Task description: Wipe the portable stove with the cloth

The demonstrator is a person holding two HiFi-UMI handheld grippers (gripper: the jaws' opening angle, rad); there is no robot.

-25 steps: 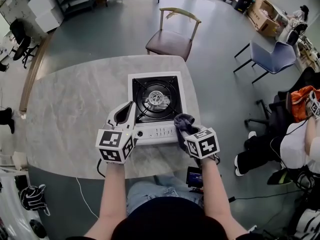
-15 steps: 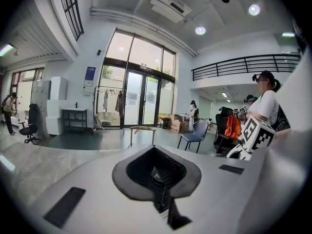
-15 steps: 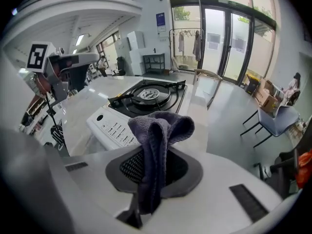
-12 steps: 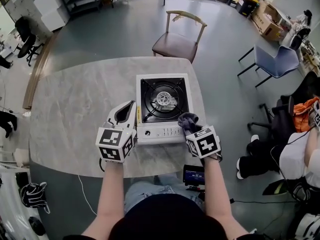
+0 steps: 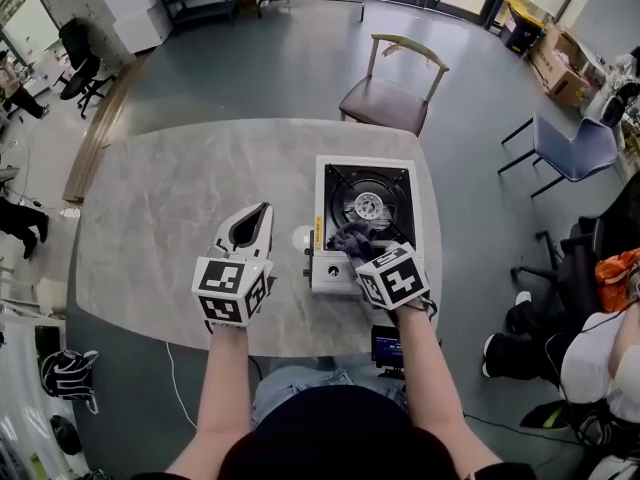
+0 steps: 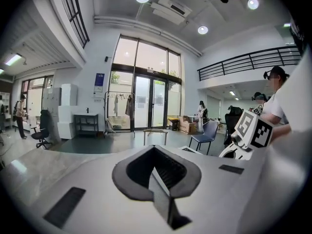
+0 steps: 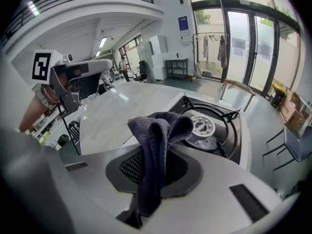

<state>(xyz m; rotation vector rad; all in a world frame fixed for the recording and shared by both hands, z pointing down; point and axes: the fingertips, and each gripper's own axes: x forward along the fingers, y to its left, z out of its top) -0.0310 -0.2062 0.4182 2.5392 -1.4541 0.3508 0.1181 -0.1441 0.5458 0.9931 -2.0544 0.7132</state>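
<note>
Grey, stone-veined table (image 5: 150, 208) carries everything. Left of the middle, the left gripper (image 5: 258, 218) hangs over bare top, jaws pressed together on nothing, well clear of the work. To its right the portable stove (image 5: 332, 271) sits by the table's right edge. The dark cloth (image 5: 352, 238) is bunched over its front-left corner, pinched in the right gripper (image 5: 360, 253). Wiping looks under way; next, I judge, comes a light, steady sweep across the black top around the burner (image 5: 369, 206).
</note>
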